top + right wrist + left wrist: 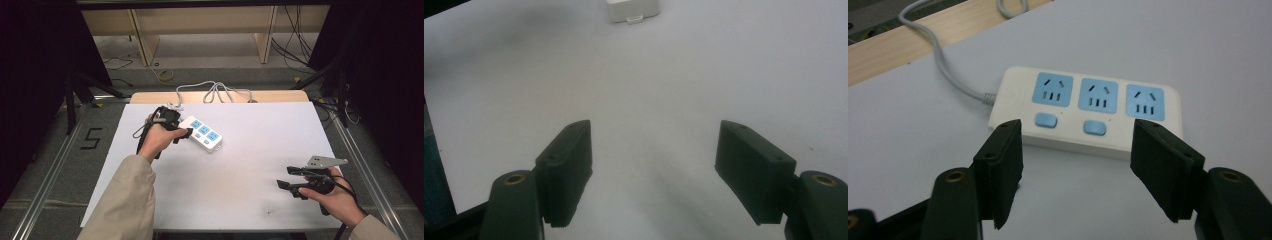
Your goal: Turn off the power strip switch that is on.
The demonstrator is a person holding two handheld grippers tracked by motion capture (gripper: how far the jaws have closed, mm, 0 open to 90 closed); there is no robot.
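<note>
A white power strip with three blue sockets and blue buttons lies at the back left of the white table top; its grey cord runs off the far edge. My left gripper sits just left of the strip, open. In the left gripper view the strip lies a little beyond the jaws of my left gripper, which stand wide apart with nothing between them. My right gripper rests at the front right, open and holding nothing. The right gripper view shows my right gripper over bare table, with the strip's end far off.
A wooden strip borders the table's far edge. Metal frame rails run along both sides. Beyond the table are wooden shelving and loose cables on the floor.
</note>
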